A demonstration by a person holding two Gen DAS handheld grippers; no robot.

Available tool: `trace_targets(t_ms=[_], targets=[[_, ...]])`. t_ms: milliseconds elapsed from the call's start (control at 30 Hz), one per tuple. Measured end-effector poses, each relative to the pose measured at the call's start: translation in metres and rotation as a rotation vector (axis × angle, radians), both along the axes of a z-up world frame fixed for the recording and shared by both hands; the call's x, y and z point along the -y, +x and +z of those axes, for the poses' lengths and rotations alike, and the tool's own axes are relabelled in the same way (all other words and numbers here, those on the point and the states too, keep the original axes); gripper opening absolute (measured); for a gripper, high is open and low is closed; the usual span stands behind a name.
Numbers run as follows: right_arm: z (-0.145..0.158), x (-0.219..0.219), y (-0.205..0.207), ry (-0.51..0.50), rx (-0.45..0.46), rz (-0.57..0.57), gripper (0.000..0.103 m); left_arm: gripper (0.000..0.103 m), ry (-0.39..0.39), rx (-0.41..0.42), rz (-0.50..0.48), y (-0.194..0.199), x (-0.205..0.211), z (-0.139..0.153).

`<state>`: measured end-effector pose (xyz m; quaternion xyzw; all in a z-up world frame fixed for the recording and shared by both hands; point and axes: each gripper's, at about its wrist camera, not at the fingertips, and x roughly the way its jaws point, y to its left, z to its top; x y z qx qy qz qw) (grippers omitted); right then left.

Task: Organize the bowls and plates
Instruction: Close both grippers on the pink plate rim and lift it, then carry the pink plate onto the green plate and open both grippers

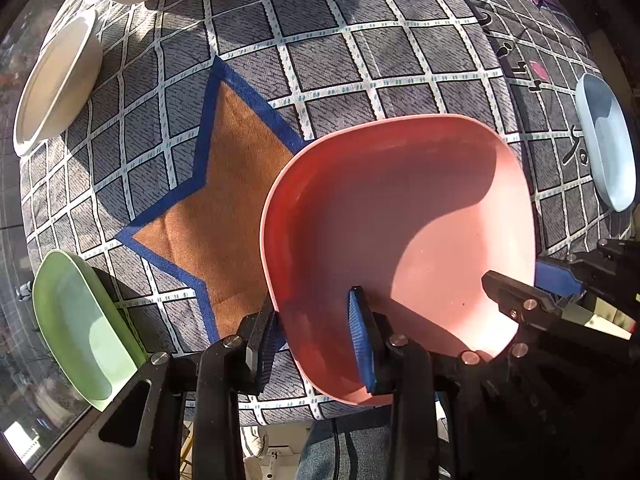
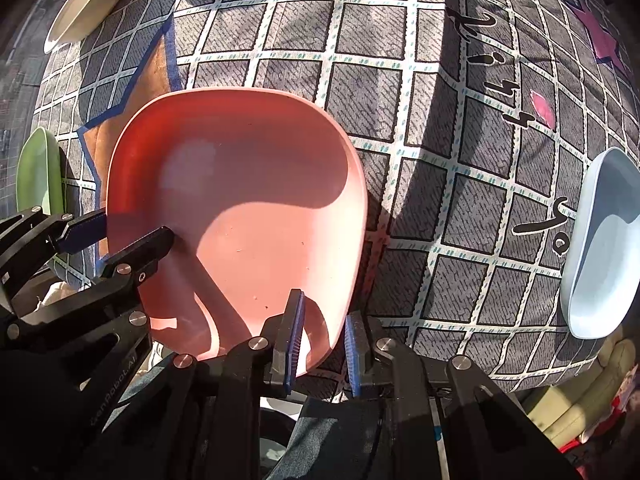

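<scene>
The pink plate (image 1: 400, 248) lies on the checked cloth (image 1: 320, 60) at the near edge of the surface, partly over a brown star (image 1: 224, 184). The left gripper (image 1: 316, 340) has its jaws spread astride the plate's near-left rim; the right gripper (image 2: 320, 344) straddles the near-right rim, also parted. A green plate (image 1: 76, 328), blue plate (image 1: 608, 144) and white bowls (image 1: 56, 84) sit well apart around the edges.

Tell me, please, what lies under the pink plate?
Under the pink plate lies the checkered cloth, and its left edge covers part of the brown star. The cloth directly beneath is hidden. Inside, only shadows and both tongs' fingers show.
</scene>
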<state>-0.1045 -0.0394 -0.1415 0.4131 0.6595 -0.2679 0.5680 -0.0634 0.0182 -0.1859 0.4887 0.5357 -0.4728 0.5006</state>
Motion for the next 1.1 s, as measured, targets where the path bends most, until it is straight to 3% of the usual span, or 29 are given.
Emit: trace_targets(t_ms=[200,433,667,933,1100], targets=[[-0.004,0.004,-0.003,0.046,0.016,-0.005,0.021,0.037,0.011,-0.010,-0.008,-0.005,0.000,0.004],[-0.008,0.007,-0.002,0.086,0.026,-0.024,0.021,0.036,0.064,0.042,-0.023,0.007,-0.002,0.006],[0.020,0.009,0.012,0.082,0.061,0.006,0.021,0.036,0.040,0.057,0.006,0.020,-0.005,0.039],[0.067,0.026,0.065,0.055,0.144,0.116,0.021,0.036,0.060,0.107,0.102,0.069,-0.022,0.070],[0.077,0.018,0.117,0.072,0.197,0.215,0.021,0.036,0.080,0.118,0.218,0.116,-0.047,0.085]])
